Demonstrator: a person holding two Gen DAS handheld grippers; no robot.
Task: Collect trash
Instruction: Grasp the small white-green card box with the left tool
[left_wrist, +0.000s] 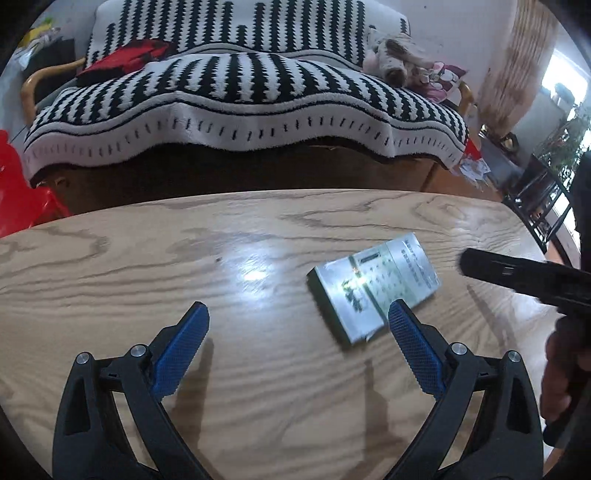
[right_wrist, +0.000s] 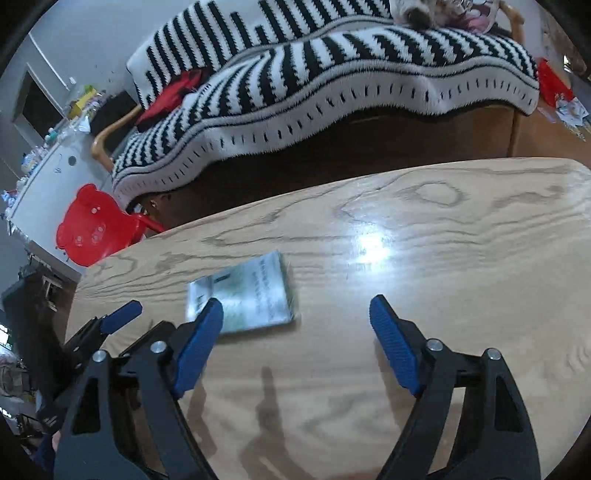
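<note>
Packet (left_wrist: 373, 288), a flat silvery-green box with printed text, lies face up and alone on the wooden table (left_wrist: 147, 266), the only piece of litter in sight and so, by the look of it, what the collecting calls for. It rests well in from the table's far edge, which faces a sofa draped in a black-and-white striped throw (left_wrist: 236, 92).

Both hand-held tools hang tilted down over the tabletop near the packet. The left gripper (left_wrist: 295, 317) has its blue pads spread wide with nothing between them; its right pad overlaps the packet's near corner in the left wrist view, though whether it touches cannot be told. The right gripper (right_wrist: 295, 314) is likewise spread and empty, one blue pad sitting in front of the packet's near edge in its own view, contact again unclear. Coming from either side of the packet, the pair appear set to bracket it, probably because a thin box lying flat offers little to pinch from above and needs an edge caught or lifted.

A red bear-faced stool (right_wrist: 92, 225) stands off the table's end, away from the packet. No bin or bag shows in either view.
</note>
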